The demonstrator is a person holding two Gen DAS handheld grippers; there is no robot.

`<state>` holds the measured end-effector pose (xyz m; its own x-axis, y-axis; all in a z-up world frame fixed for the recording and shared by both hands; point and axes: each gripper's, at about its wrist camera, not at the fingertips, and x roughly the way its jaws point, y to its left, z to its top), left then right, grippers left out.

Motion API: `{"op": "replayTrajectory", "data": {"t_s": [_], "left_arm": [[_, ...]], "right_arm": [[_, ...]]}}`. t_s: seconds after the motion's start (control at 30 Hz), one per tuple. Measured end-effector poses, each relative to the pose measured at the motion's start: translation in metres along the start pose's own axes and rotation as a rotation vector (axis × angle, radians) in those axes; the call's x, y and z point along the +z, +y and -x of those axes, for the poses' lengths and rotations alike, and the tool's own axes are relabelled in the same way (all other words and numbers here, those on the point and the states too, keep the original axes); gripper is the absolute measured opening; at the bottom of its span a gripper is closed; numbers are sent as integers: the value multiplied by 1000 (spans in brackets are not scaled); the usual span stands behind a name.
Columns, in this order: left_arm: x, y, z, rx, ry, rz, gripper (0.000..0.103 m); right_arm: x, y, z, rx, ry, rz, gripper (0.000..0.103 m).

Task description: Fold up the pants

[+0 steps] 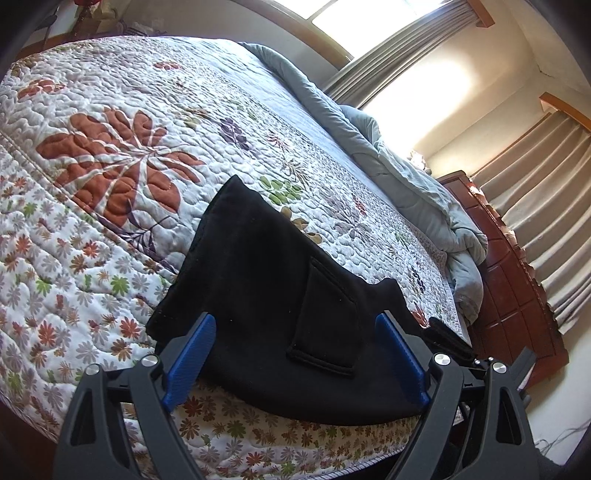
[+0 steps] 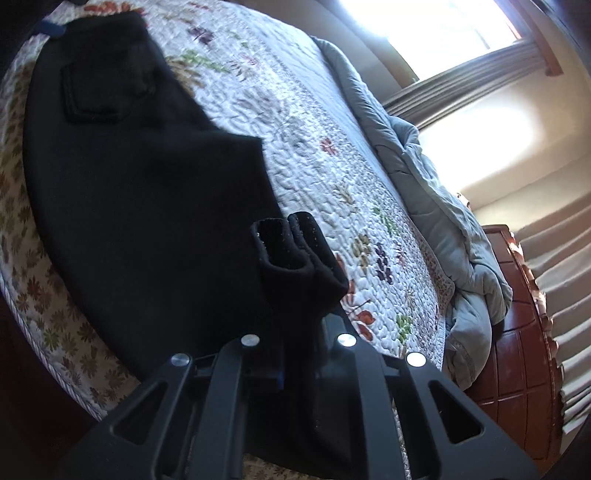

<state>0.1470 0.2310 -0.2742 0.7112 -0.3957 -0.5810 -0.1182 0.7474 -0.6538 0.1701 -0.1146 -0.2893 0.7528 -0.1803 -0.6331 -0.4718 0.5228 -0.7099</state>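
Observation:
Black pants [image 1: 258,295] lie on the floral quilt near the bed's front edge, a back pocket [image 1: 328,325] facing up. My left gripper [image 1: 295,362] is open, its blue pads [image 1: 192,362] spread on either side of the waist end, holding nothing. In the right wrist view the pants [image 2: 147,192] stretch away to the upper left. My right gripper [image 2: 295,369] is shut on the bunched leg cuffs [image 2: 295,251], which stand up between its jaws. The left gripper's blue pad shows at the far end [image 2: 51,29].
The floral quilt [image 1: 129,147] covers the bed. A grey-blue duvet [image 1: 406,177] is bunched along the far side. A red-brown wooden headboard [image 1: 517,295] and curtains [image 1: 546,192] stand at the right. The mattress edge [image 1: 258,454] runs just below the grippers.

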Motion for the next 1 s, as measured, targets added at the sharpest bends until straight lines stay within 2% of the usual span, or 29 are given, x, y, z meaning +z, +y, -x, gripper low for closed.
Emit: {"op": "replayTrajectory", "data": {"t_s": [0.27,0.43,0.6,0.63,0.67,0.7,0.73,0.77,0.83,0.9,0.97,1.0], "left_arm": [[0,0,0,1,0,-1,89],[0,0,0,1,0,-1,89],[0,0,0,1,0,0,89],[0,0,0,1,0,-1,89],[0,0,0,2,0,-1,89],[0,0,0,2,1,-1,89],[0,0,0,2,1,-2,89],[0,1,0,2,1,-2,89],[0,0,0,1,0,-1,89],[0,0,0,3,0,-1,89],[1,1,-1,7,3,-7,89],[1,0,-2,7,9,-13,89]], "right_arm": [[-5,28,-7,-40,3,75,9],[-7,43,-10,-120,-1,152,9],[-12,58,-15,-107,8,192,10],[-14,60,-16,-89,12,195,17],[-15,62,-15,-56,12,197,34],[-17,63,-9,-20,-5,199,44],[-18,61,0,-20,-28,188,58],[-18,56,7,3,-38,163,62],[-18,30,24,171,-35,22,62],[-20,-7,31,347,-26,-187,60],[-25,-42,27,453,-25,-379,47],[-30,-63,18,519,-18,-509,45]]}}
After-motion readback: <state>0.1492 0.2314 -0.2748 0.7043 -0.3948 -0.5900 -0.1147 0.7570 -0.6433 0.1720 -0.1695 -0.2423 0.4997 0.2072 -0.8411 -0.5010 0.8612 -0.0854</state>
